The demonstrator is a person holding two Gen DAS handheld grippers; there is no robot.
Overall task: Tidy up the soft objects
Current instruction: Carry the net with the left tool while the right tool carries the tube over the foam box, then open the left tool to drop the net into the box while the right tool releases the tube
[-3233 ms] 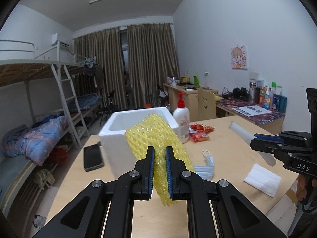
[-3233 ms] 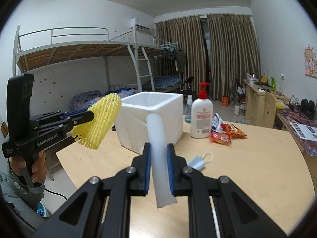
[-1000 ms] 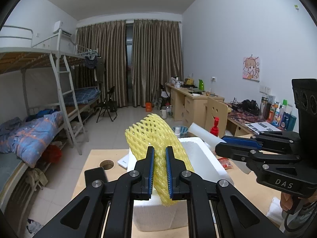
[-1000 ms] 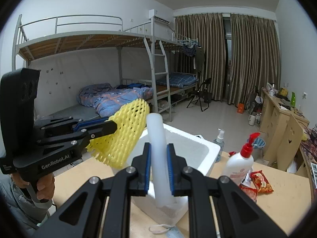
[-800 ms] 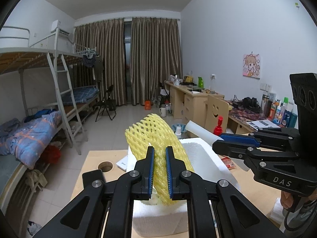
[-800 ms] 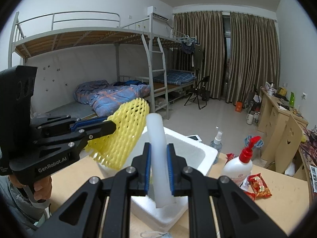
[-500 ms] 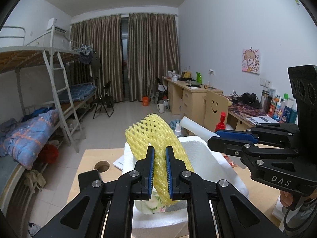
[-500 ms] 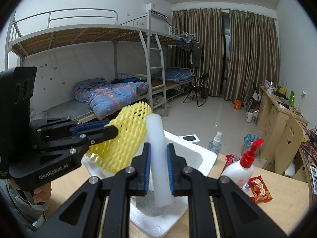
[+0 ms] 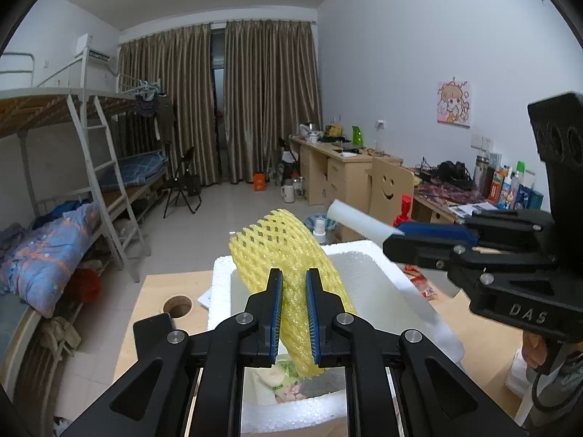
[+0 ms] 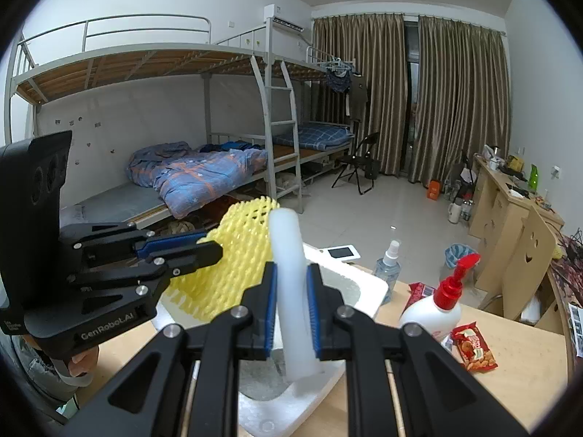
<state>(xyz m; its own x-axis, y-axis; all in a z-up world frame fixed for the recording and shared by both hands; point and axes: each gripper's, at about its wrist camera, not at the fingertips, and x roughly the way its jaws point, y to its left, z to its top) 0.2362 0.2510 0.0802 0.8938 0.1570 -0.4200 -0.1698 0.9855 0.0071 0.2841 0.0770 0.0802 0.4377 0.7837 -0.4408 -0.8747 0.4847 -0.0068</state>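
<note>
Standing upright over the foam box [image 10: 368, 287]: yellow net sleeve [image 9: 291, 255] and white foam tube [image 10: 291, 291], each gripped by jaws.

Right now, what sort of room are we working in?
Most likely a shared dormitory room: a metal bunk bed with a ladder, a row of wooden study desks along the wall, and floor-length curtains.

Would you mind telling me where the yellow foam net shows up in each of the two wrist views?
Left wrist view: the yellow foam net is at bottom centre, pinched in the left gripper, above the white foam box.
Right wrist view: it is left of centre, beside the white foam tube.
Shared landmark: the bunk ladder.
</note>
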